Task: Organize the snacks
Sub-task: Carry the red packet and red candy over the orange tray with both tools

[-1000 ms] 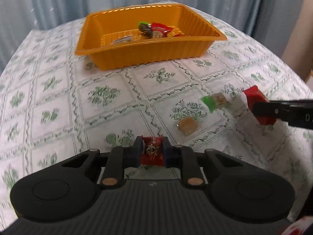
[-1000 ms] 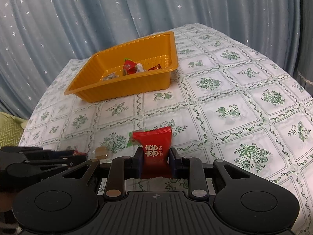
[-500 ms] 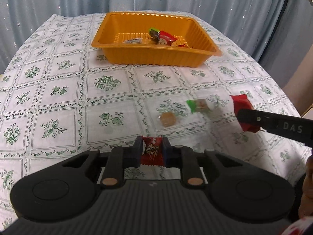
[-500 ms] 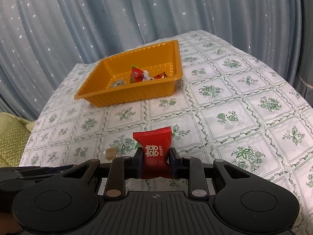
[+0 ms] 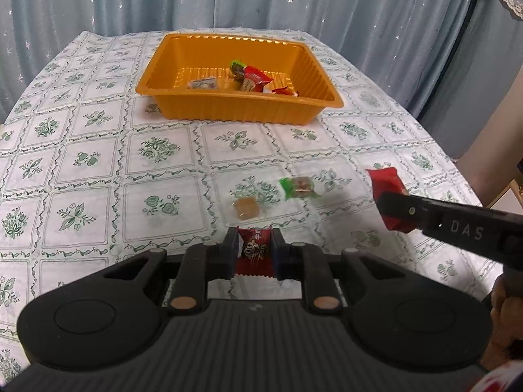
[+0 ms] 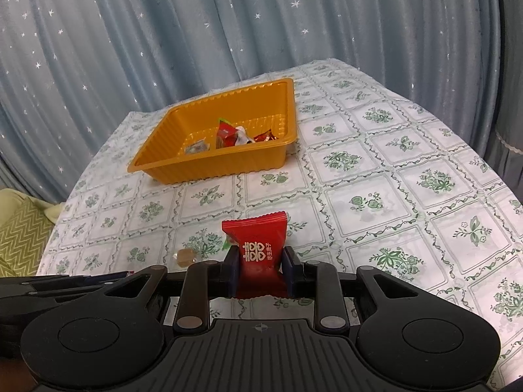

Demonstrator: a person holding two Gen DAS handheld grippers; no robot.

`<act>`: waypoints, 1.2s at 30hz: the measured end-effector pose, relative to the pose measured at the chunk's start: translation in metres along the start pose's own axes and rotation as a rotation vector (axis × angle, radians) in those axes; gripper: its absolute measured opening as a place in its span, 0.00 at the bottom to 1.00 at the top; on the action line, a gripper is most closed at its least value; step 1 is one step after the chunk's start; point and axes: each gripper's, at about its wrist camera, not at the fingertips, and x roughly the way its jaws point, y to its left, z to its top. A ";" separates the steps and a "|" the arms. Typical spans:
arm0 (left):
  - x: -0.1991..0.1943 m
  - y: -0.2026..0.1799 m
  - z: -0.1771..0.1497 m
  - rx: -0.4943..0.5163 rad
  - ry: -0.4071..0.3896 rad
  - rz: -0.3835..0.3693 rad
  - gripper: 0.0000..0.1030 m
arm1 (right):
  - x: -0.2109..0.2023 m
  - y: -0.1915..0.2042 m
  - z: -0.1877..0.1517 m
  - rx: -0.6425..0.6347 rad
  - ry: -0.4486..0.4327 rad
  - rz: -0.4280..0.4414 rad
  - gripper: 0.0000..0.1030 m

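An orange tray (image 5: pixel 228 111) with several wrapped snacks stands at the far side of the table; it also shows in the right wrist view (image 6: pixel 209 166). My left gripper (image 5: pixel 254 251) is shut on a small red candy (image 5: pixel 254 251), held above the table. My right gripper (image 6: pixel 260 261) is shut on a red snack packet (image 6: pixel 258 245); it also shows at the right of the left wrist view (image 5: pixel 387 202), where the packet (image 5: pixel 387 181) sticks out. A green-wrapped candy (image 5: pixel 299 187) and a clear-wrapped brown candy (image 5: pixel 246 208) lie on the tablecloth between the grippers and the tray.
The table has a white cloth with green flower squares (image 5: pixel 98 170). Blue starred curtains (image 6: pixel 228 26) hang behind. A yellow-green cushion (image 6: pixel 19 228) lies left of the table. The table's right edge (image 5: pixel 464 170) drops off near my right gripper.
Both grippers have risen and drawn back from the table with their snacks; the tray now looks farther away and its inside shows more. Both stayed shut.
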 end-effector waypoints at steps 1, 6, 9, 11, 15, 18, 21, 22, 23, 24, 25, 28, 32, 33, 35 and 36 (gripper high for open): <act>-0.001 -0.001 0.001 0.001 -0.003 0.000 0.18 | -0.001 0.000 0.000 0.000 -0.002 0.000 0.27; -0.004 -0.003 0.008 0.002 -0.018 -0.006 0.18 | -0.003 0.001 0.003 -0.004 -0.008 0.007 0.27; -0.005 -0.003 0.011 -0.002 -0.026 -0.010 0.18 | -0.003 0.003 0.005 -0.007 -0.009 0.010 0.27; -0.005 -0.003 0.014 -0.005 -0.031 -0.012 0.18 | -0.002 0.003 0.006 -0.008 -0.009 0.012 0.27; -0.005 -0.003 0.020 -0.011 -0.042 -0.016 0.18 | 0.000 0.004 0.009 -0.015 -0.008 0.015 0.27; -0.004 -0.004 0.027 -0.012 -0.053 -0.019 0.18 | 0.002 0.005 0.013 -0.023 -0.006 0.015 0.27; -0.003 -0.003 0.035 -0.019 -0.064 -0.028 0.17 | 0.007 0.005 0.021 -0.033 0.003 0.010 0.27; -0.003 -0.002 0.039 -0.021 -0.070 -0.030 0.18 | 0.009 0.006 0.023 -0.037 0.006 0.009 0.27; -0.003 -0.001 0.042 -0.024 -0.074 -0.032 0.18 | 0.011 0.006 0.026 -0.043 0.008 0.009 0.27; -0.002 0.000 0.045 -0.026 -0.078 -0.034 0.18 | 0.012 0.006 0.028 -0.051 0.008 0.009 0.27; -0.001 0.001 0.049 -0.029 -0.080 -0.035 0.18 | 0.014 0.007 0.031 -0.059 0.008 0.009 0.27; 0.002 0.005 0.060 -0.035 -0.091 -0.035 0.17 | 0.019 0.009 0.041 -0.080 0.009 0.011 0.27; 0.005 0.012 0.078 -0.047 -0.111 -0.037 0.17 | 0.027 0.011 0.056 -0.106 -0.002 0.018 0.27; 0.006 0.014 0.082 -0.049 -0.115 -0.038 0.17 | 0.029 0.012 0.059 -0.114 -0.005 0.020 0.27; 0.008 0.017 0.092 -0.048 -0.127 -0.037 0.17 | 0.034 0.014 0.067 -0.125 -0.009 0.026 0.27; 0.009 0.019 0.098 -0.047 -0.132 -0.038 0.17 | 0.037 0.014 0.072 -0.128 -0.008 0.030 0.27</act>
